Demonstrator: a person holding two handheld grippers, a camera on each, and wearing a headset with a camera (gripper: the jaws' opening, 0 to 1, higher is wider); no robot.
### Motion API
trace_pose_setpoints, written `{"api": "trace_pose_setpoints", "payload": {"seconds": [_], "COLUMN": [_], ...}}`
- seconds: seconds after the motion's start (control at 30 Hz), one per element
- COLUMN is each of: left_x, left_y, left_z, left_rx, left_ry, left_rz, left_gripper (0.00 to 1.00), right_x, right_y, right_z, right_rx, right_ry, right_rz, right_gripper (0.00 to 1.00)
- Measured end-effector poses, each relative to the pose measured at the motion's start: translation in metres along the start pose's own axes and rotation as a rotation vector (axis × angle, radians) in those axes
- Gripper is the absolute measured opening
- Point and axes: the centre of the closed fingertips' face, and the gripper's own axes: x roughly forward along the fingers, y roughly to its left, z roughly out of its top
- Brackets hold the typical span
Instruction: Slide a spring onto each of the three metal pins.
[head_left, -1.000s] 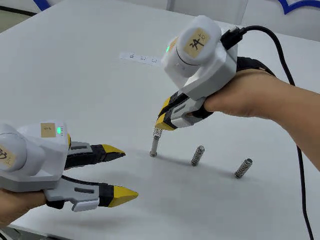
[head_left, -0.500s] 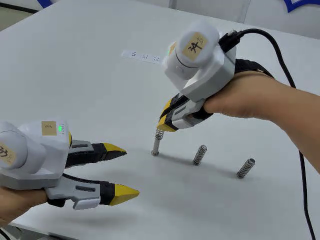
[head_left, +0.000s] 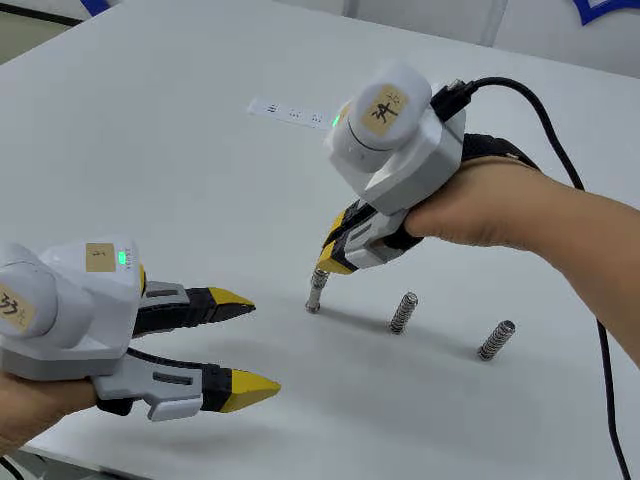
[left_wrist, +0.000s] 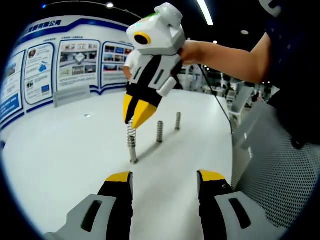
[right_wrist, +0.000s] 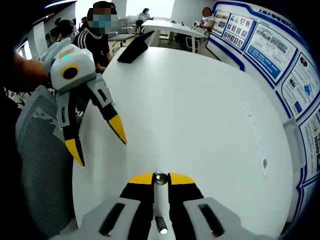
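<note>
Where the table edge comes nearest, left gripper (head_left: 247, 343): held low over the white table (head_left: 150, 170), jaws spread wide with nothing between them, yellow tips aimed toward the pins. Its own view has the left gripper (left_wrist: 164, 177) just as open, and the right gripper view has the left gripper (right_wrist: 100, 149) off to one side, apart from the work.
Left pin (head_left: 314, 298): upright on the table. The left gripper view shows the left pin (left_wrist: 133, 153) with a bare lower shank.
Held spring (head_left: 319, 277): on the upper part of the left pin, well short of its base; seen from the side, the held spring (left_wrist: 131, 134) hangs from the yellow tips.
Right gripper (head_left: 334, 263): pointing steeply down, jaws clenched on the top of the held spring. In its own view the right gripper (right_wrist: 161, 179) pinches a round metal end; which part that is, I cannot tell.
Middle pin (head_left: 402, 312): upright beside the left pin, wrapped in a coil along its whole length.
Right pin (head_left: 496, 339): upright at the end of the row, likewise wrapped.
Cable (head_left: 545, 95): black, arcing from the back of the right gripper past the person's forearm (head_left: 560, 215).
Paper strip (head_left: 290, 112): flat on the table beyond the right gripper.
Wall posters (left_wrist: 75, 57): blue-trimmed, far behind the table.
</note>
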Motion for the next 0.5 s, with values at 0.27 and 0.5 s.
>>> {"api": "trace_pose_setpoints", "payload": {"seconds": [0.27, 0.5], "left_x": [0.001, 0.000], "left_y": [-0.001, 0.000], "left_z": [0.001, 0.000], "left_rx": [0.003, 0.001], "left_ry": [0.002, 0.003], "left_rz": [-0.004, -0.002], "left_gripper": [0.53, 0.53], "right_x": [0.016, 0.026], "right_y": [0.002, 0.008], "right_z": [-0.007, -0.015], "right_rx": [0.007, 0.013], "right_ry": [0.027, 0.043], "right_rz": [0.013, 0.018], "right_gripper": [0.11, 0.11]}}
